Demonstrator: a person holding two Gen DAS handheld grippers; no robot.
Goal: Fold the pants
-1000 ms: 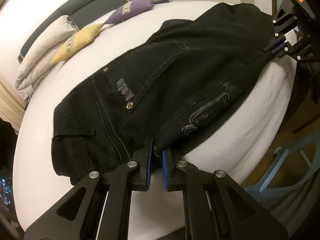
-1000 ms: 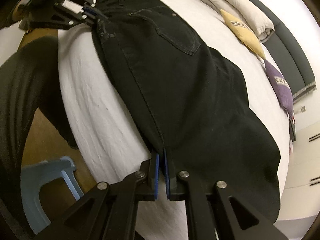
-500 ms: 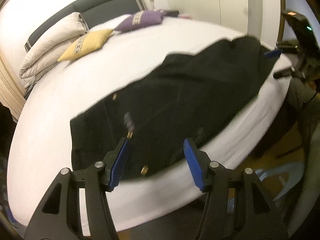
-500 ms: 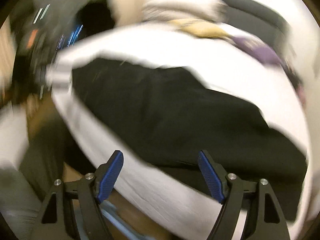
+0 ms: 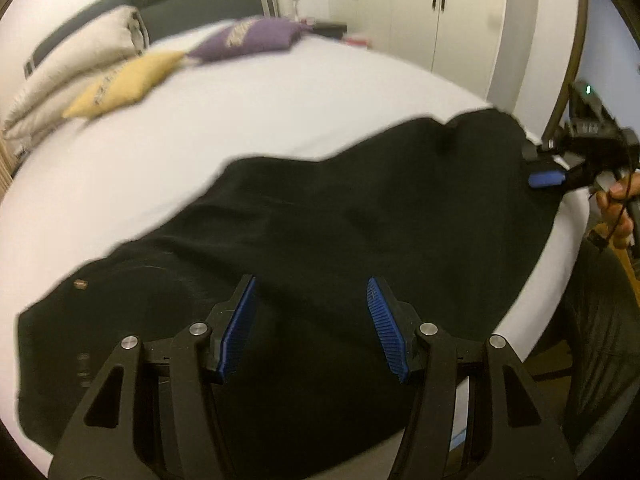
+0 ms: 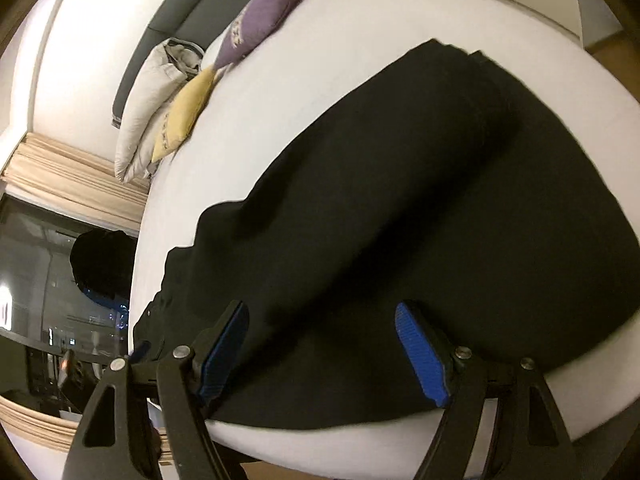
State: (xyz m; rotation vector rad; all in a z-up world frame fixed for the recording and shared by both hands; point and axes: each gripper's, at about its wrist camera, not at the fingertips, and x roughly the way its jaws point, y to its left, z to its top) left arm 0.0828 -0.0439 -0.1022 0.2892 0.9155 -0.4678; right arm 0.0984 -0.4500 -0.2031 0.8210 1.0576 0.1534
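1. The pants lie flat along the near edge of the bed, laid out so I can fold them again.
2. My left tool hangs about half open, holding nothing.
3. My right tool gapes wide, also bare, hovering over the cloth.

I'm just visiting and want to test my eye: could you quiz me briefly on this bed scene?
1. True or false: the left gripper is clamped on the black pants.
2. Which cushion lies next to the yellow cushion: A purple, B red, C green?
3. What do the pants lie on?

Key: 1 false, both it and the right gripper are open and empty. 2 A, the purple cushion. 3 the white bed.
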